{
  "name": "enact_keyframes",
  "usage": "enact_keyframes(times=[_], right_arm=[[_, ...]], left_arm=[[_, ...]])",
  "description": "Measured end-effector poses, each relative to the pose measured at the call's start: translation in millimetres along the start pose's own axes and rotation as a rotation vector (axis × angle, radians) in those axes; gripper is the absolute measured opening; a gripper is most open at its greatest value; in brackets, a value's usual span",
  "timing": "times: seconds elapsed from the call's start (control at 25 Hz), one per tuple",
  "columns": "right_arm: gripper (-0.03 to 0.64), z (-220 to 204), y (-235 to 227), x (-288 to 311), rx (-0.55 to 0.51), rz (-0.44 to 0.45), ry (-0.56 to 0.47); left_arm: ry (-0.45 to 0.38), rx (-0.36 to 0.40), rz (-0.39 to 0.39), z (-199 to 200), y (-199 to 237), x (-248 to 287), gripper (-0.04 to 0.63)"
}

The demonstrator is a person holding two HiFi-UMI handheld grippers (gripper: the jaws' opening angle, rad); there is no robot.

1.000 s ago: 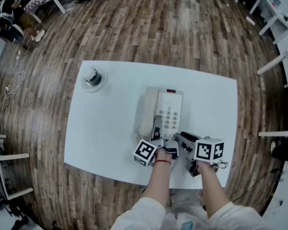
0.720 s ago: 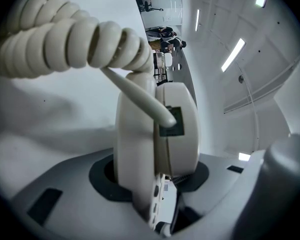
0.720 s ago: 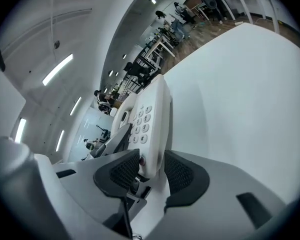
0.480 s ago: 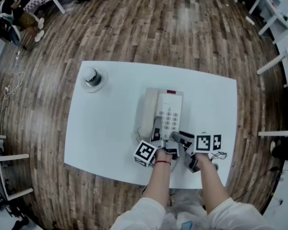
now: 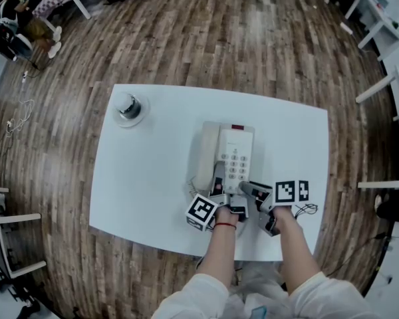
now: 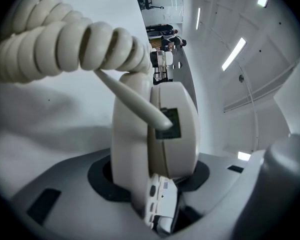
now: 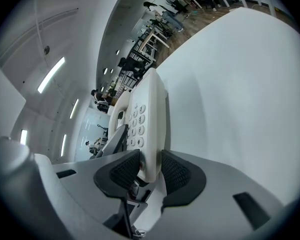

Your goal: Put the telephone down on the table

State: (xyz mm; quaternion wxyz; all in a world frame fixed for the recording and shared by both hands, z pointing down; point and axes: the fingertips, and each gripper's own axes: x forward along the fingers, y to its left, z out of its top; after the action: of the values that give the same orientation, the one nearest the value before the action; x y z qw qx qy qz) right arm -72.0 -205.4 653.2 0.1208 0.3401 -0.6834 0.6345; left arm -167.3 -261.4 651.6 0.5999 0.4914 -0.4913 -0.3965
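Observation:
A cream telephone (image 5: 234,153) lies flat on the white table (image 5: 153,178), with its handset (image 5: 205,153) on the cradle along its left side. My left gripper (image 5: 217,186) is at the handset's near end. In the left gripper view both pads of the left gripper (image 6: 152,173) press on the handset (image 6: 157,129), and the coiled cord (image 6: 65,39) hangs above it. My right gripper (image 5: 248,190) is at the base's near right corner. In the right gripper view the jaws of the right gripper (image 7: 149,171) are closing on the keypad base (image 7: 147,116), a ribbed pad on each side of its edge.
A silver dome on a round white disc (image 5: 129,107) stands at the table's far left corner. Wooden floor surrounds the table. White furniture legs (image 5: 379,92) stand to the right, and a chair (image 5: 10,244) to the left. A thin cable (image 5: 306,210) trails by my right hand.
My right gripper has moved a little left and forward onto the base's near edge. The telephone and my left gripper have stayed in place.

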Motion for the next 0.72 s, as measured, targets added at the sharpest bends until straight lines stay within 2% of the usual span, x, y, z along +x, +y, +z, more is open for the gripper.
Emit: enact_keyframes(times=[0.24, 0.44, 0.72], right_arm=[[0.150, 1.1, 0.4, -0.1, 0.020, 0.010, -0.011], [0.149, 3.9, -3.5, -3.1, 0.031, -0.010, -0.031], [0.145, 7.4, -4.0, -2.7, 0.031, -0.013, -0.057]], left_arm=[[0.048, 0.012, 0.023, -4.9, -1.6, -1.0, 0.207], [0.159, 0.056, 0.045, -20.0, -3.0, -3.3, 0.252], [0.257, 0.058, 0.059, -33.5, -1.5, -7.7, 0.268]])
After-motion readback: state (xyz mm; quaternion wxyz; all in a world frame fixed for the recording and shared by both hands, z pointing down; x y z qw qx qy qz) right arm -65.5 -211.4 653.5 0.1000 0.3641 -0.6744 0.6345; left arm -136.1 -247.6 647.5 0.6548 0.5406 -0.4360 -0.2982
